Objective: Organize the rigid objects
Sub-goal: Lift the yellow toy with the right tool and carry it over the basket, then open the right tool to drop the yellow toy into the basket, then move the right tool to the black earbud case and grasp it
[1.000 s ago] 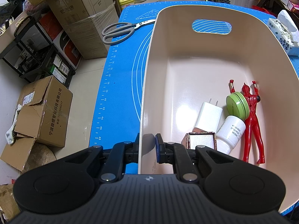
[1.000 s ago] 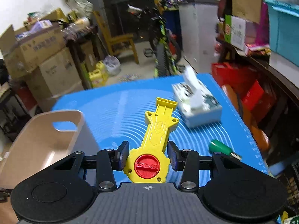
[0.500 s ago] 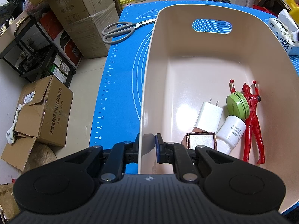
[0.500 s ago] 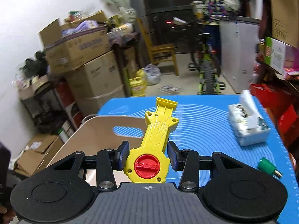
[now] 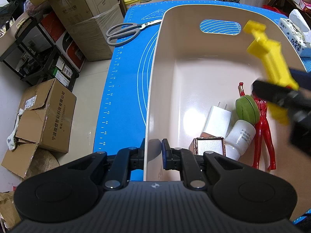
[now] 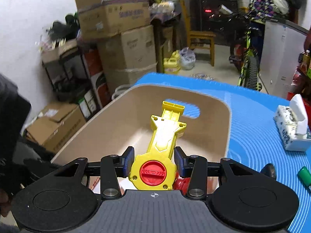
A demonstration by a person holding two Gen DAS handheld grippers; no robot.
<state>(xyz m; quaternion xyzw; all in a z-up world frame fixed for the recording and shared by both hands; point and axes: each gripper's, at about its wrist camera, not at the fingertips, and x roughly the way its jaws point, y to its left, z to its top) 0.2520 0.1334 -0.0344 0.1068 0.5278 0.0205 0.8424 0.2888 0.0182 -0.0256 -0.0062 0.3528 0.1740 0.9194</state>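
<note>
Cluttered storeroom, blue mat on tabletop; your left gripper (image 5: 153,153) jaws pinch the bin (image 5: 155,89) wall, right gripper (image 6: 153,160) jaws clamp the yellow toy (image 6: 161,141) above the bin; next lower, release beside the charger (image 5: 215,120)

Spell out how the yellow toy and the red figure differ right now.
The yellow toy is gripped in the right gripper above the bin; the red figure lies flat on its floor. The yellow toy is broad and blocky, the red figure thin and limbed. Both look like hard plastic.
</note>
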